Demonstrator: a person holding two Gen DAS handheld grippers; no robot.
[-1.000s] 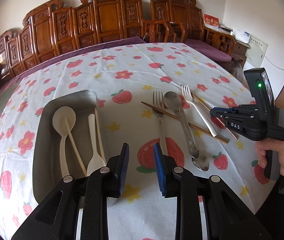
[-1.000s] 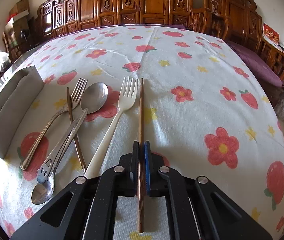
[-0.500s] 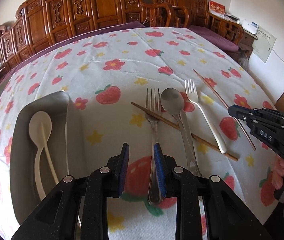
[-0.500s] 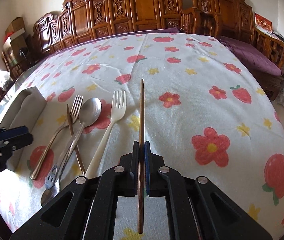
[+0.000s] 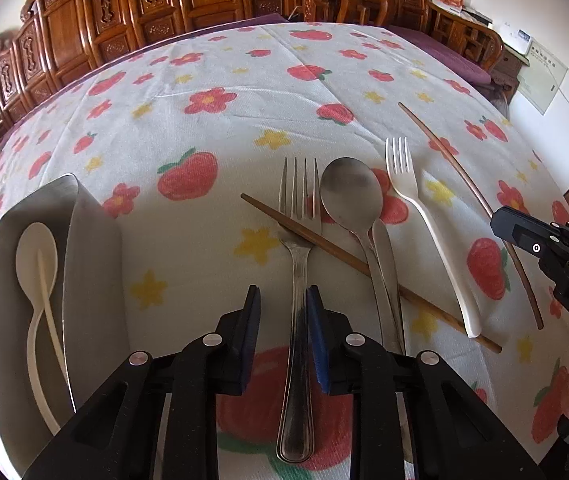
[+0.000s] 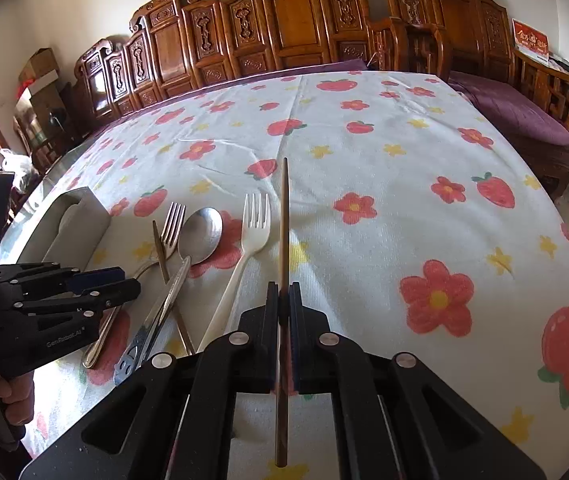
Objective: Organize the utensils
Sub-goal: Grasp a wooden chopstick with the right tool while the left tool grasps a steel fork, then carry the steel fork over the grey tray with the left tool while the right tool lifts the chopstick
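Note:
My left gripper is open, its fingers on either side of the handle of a metal fork lying on the cloth. A metal spoon, a knife, a white plastic fork and a brown chopstick lie to its right. My right gripper is shut on a second brown chopstick, held above the table; it also shows in the left wrist view. The metal tray at left holds a white spoon and white utensils.
The table carries a white cloth with strawberries and flowers. Carved wooden chairs stand along the far side. The near table edge is just below the grippers.
My left gripper has moved right from the tray and lowered over the metal fork's handle. My right gripper has lifted the chopstick off the table.

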